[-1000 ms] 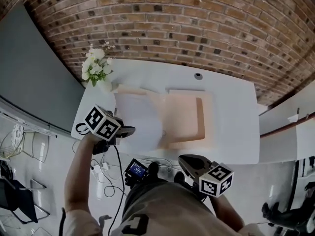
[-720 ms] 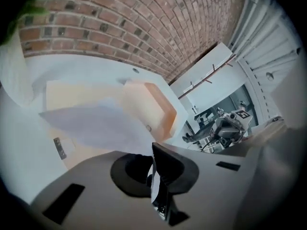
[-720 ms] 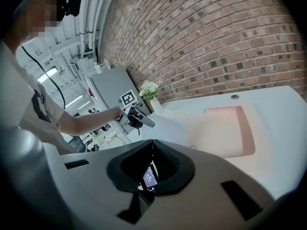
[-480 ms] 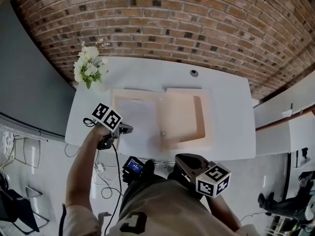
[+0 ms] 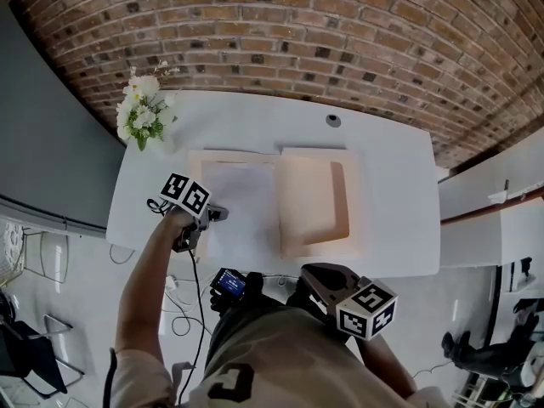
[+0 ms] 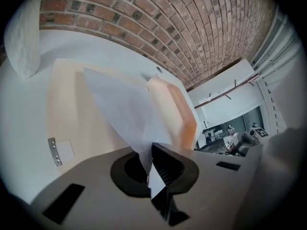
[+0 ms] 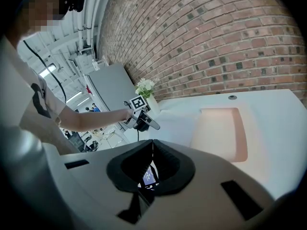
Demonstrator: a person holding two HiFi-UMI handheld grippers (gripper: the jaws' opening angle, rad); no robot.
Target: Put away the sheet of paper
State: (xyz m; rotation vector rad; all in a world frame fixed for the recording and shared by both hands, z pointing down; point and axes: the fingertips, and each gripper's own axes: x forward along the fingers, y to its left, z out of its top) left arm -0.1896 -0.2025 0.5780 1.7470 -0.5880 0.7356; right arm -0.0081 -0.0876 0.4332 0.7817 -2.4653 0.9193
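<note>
So, the left arm (image 5: 146,274) is stretched out over the near-left part of the white table (image 5: 391,185). The left gripper (image 5: 217,216) is pointed forward and down at a slant, with its jaws clamped shut on a corner of the sheet of paper (image 5: 242,202). The right gripper (image 5: 313,277) is held back close to the body, off the table's near edge, with its jaws closed together and nothing between them. On the table an open beige box (image 5: 344,206) is laid out in two halves side by side. The paper is spread over the flat left half, and in the left gripper view the pinched corner is seen lifted off it. A small metal plate (image 6: 55,151) is fixed to that half beside the paper. The right half is the deeper tray with raised walls, and its beige bottom is in plain view. A bunch of white flowers (image 5: 138,113) is stood at the far-left corner by the brick wall (image 5: 297,32).
</note>
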